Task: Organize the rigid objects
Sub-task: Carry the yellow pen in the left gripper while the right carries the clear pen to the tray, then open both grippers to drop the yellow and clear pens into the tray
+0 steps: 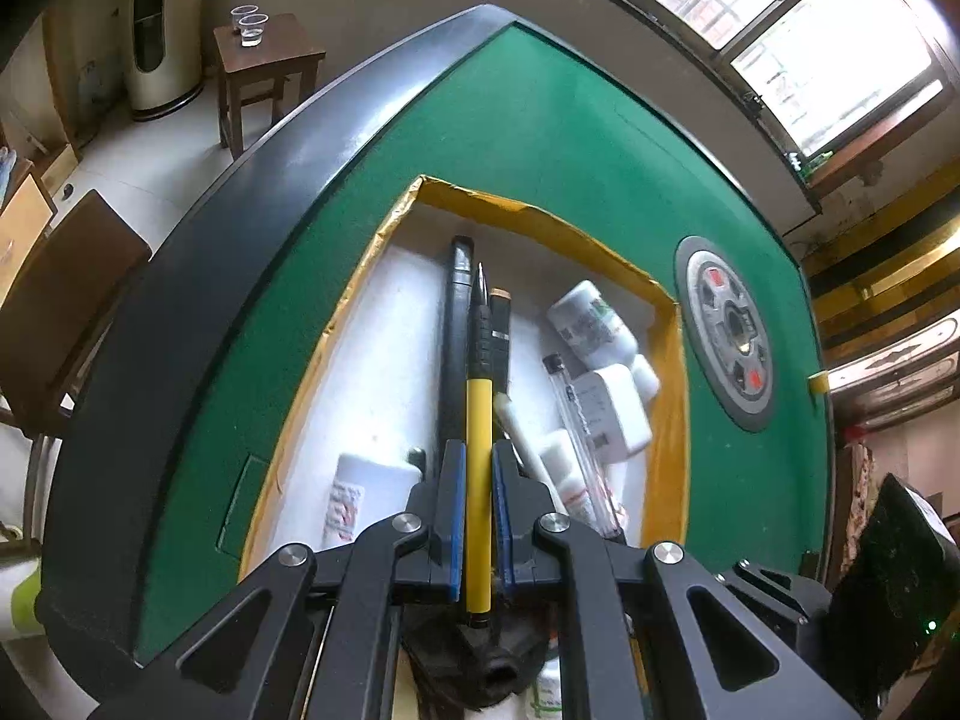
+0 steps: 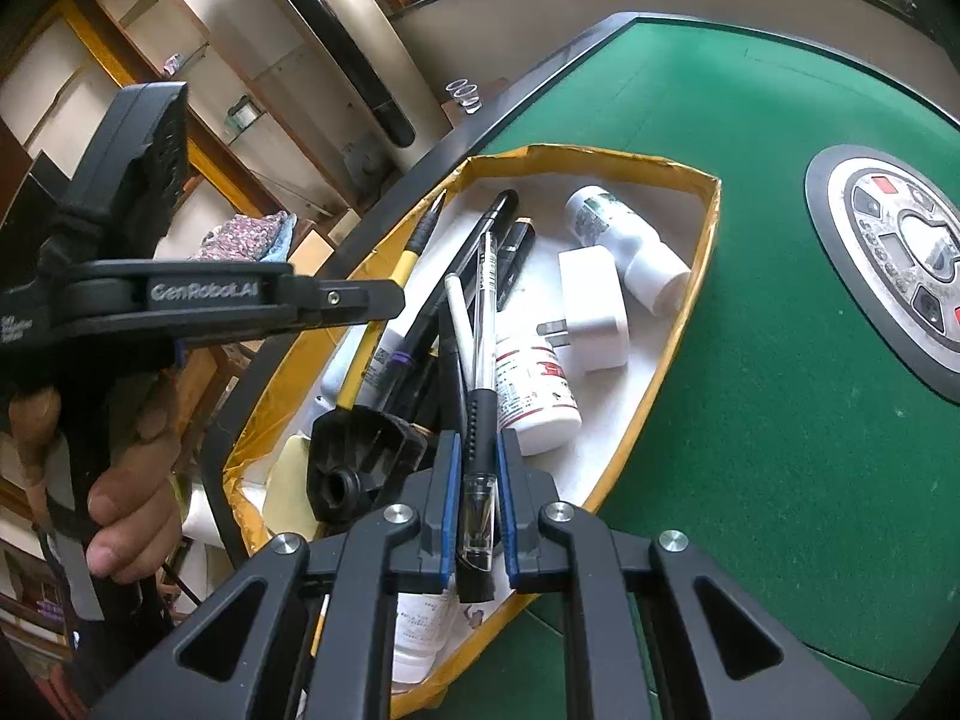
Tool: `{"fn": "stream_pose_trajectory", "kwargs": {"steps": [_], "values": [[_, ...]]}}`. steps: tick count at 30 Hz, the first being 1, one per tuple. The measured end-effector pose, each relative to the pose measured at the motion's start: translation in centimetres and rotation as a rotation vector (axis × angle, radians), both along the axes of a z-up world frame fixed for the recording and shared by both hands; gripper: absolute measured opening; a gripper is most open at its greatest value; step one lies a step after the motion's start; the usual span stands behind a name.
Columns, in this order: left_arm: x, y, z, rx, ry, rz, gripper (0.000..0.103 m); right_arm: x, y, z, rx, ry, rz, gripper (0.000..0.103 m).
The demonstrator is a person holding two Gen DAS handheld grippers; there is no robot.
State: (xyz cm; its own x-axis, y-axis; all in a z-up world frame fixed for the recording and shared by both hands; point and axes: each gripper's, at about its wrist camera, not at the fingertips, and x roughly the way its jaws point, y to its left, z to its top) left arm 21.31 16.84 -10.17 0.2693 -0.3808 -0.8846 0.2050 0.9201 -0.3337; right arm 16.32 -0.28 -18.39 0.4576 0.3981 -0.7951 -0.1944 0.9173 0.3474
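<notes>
The table (image 1: 540,138) is green felt with a black rim. At frame centre, the box (image 1: 669,420) has yellow edges and a white floor. The pen (image 1: 479,480) is yellow with a black tip. Lower centre, blue pads (image 2: 501,516) line black fingers around a clear, black-gripped pen (image 2: 480,450).

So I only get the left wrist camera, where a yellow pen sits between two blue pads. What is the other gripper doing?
Observer: The right gripper is shut on a clear pen with a black grip, over the near end of the yellow-rimmed box.
Operator: Can you see my gripper from there?
Observer: Yes, the left gripper shows side-on at the left of the right wrist view, with a hand around its handle.
Operator: And the yellow pen?
Observer: The yellow pen reaches past the pads, its dark tip over the box's far corner.
</notes>
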Motion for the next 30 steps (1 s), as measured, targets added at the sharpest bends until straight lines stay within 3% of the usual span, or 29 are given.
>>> {"fn": "stream_pose_trajectory", "kwargs": {"steps": [15, 16, 17, 20, 22, 24, 30], "values": [[0.5, -0.7, -1.3, 0.021, 0.0, -0.002, 0.008, 0.3, 0.0, -0.8, -0.003, 0.02, -0.013, 0.013], [0.4, -0.9, -1.4, 0.025, -0.005, -0.007, 0.009, 0.2, -0.1, -0.9, 0.002, 0.02, -0.015, 0.018], [0.2, -0.9, -1.4, 0.025, -0.008, -0.008, 0.014, 0.1, -0.3, -0.9, 0.023, 0.018, -0.016, 0.02], [-0.9, -1.0, -1.2, 0.033, -0.042, -0.005, 0.047, -0.8, -1.0, -0.2, 0.072, -0.004, -0.018, 0.033], [-2.5, -1.0, -0.2, 0.066, -0.116, 0.012, 0.059, -1.7, -1.3, 0.6, 0.077, -0.037, -0.028, 0.052], [-5.0, -1.0, 1.1, 0.105, -0.209, 0.031, 0.074, -3.0, -1.9, 1.2, 0.087, -0.072, -0.039, 0.055], [-11.6, -1.2, 3.2, 0.268, -0.394, 0.131, 0.08, -5.6, -3.4, 1.2, 0.097, -0.082, -0.129, 0.059]]}}
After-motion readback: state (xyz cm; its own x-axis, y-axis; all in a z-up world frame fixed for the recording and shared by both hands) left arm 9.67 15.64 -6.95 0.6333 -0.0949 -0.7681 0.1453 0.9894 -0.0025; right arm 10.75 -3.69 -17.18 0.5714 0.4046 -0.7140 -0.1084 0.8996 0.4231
